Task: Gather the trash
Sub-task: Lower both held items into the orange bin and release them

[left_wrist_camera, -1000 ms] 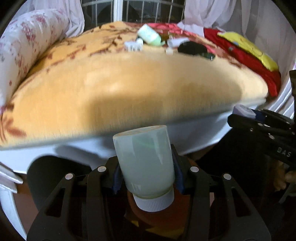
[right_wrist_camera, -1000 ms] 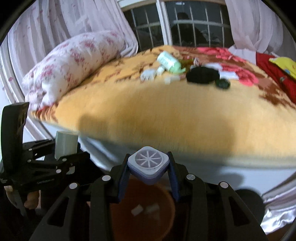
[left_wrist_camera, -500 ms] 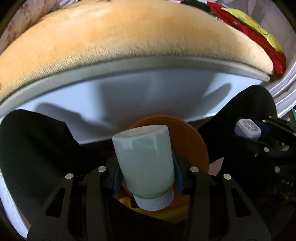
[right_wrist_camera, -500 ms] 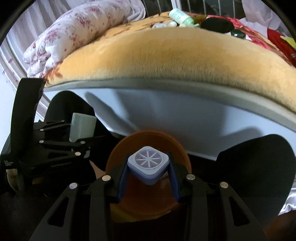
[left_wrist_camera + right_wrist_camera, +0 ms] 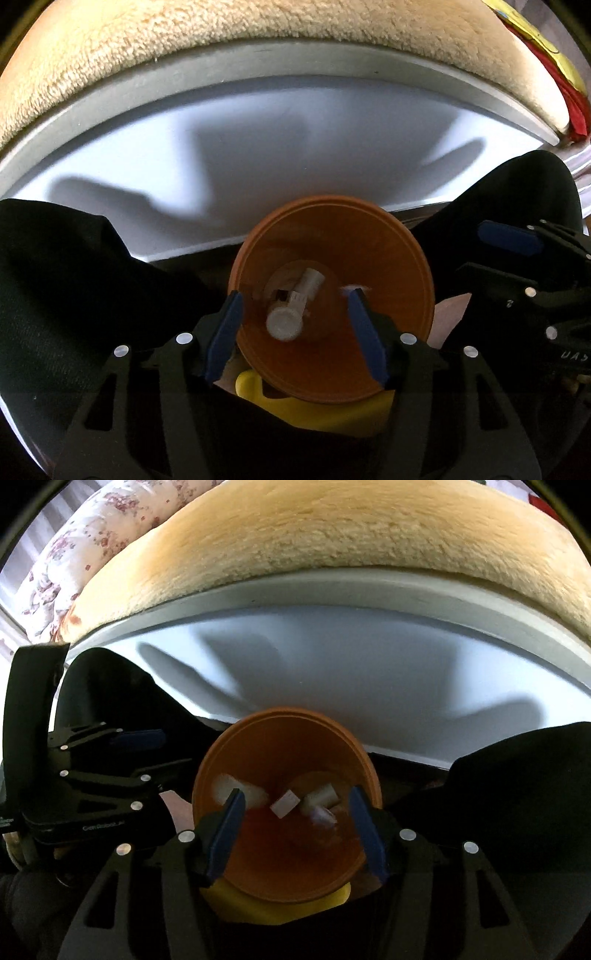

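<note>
Both grippers hang over an orange bin [image 5: 406,266] beside the bed [image 5: 332,535]: the left gripper [image 5: 295,325] and right gripper [image 5: 295,821] have jaws opening, nothing between them, as a pale bottle [image 5: 291,314] and small scraps [image 5: 284,803] lie inside the bin.

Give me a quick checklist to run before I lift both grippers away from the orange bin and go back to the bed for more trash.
1. Left gripper empty: ok, its jaws are opening with nothing between the blue pads.
2. Right gripper empty: ok, its jaws are opening too, pads bare.
3. Pale green plastic bottle with white cap inside the round orange plastic bin: ok, it shows cap-up within the rim.
4. Small lilac square piece inside the bin: cannot tell, a lilac blur shows there among pale scraps.
5. Both grippers above the bin mouth: ok in both wrist views.
6. More trash left on the tan plush blanket: cannot tell, the bed top is out of view.
</note>
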Demonstrator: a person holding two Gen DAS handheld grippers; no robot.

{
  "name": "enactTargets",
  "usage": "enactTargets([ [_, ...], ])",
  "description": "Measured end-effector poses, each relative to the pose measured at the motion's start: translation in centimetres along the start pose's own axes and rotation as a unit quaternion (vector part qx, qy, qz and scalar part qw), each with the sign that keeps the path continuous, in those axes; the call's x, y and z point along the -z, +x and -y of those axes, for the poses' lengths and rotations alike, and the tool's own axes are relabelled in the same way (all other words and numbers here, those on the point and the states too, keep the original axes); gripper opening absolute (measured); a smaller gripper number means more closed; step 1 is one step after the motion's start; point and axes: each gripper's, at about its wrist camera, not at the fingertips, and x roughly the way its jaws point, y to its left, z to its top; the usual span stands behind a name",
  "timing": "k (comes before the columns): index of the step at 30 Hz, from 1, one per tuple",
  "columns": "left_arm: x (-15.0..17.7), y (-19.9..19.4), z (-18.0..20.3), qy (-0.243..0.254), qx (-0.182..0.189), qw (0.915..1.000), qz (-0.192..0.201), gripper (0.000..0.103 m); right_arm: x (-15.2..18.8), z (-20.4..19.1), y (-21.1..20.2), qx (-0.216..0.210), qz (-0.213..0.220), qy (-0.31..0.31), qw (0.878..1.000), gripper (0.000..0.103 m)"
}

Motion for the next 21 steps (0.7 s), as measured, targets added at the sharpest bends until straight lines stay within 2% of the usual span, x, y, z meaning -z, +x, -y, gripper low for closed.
enactTargets([
  [5,0.1,-0.1,0.2,-0.003,-0.004,1.0000,0.004,0.059,0.0,0.0,0.1,0.001,0.006,0.011,1.000,0.059],
  [9,0.1,-0.7,0.6,0.005,-0.013,0.9998,0.016,0.063,0.4,0.4,-1.2,0.004,0.019,0.009,1.000,0.064],
  [15,0.3,-3.1,1.9,0.034,-0.041,0.9968,0.059,0.067,0.3,-0.2,-3.0,0.007,0.047,0.003,0.999,0.067],
  [21,0.5,-5.9,3.8,0.074,-0.079,0.9874,0.115,0.069,0.1,-0.6,-6.0,0.012,0.084,-0.005,0.996,0.070],
])
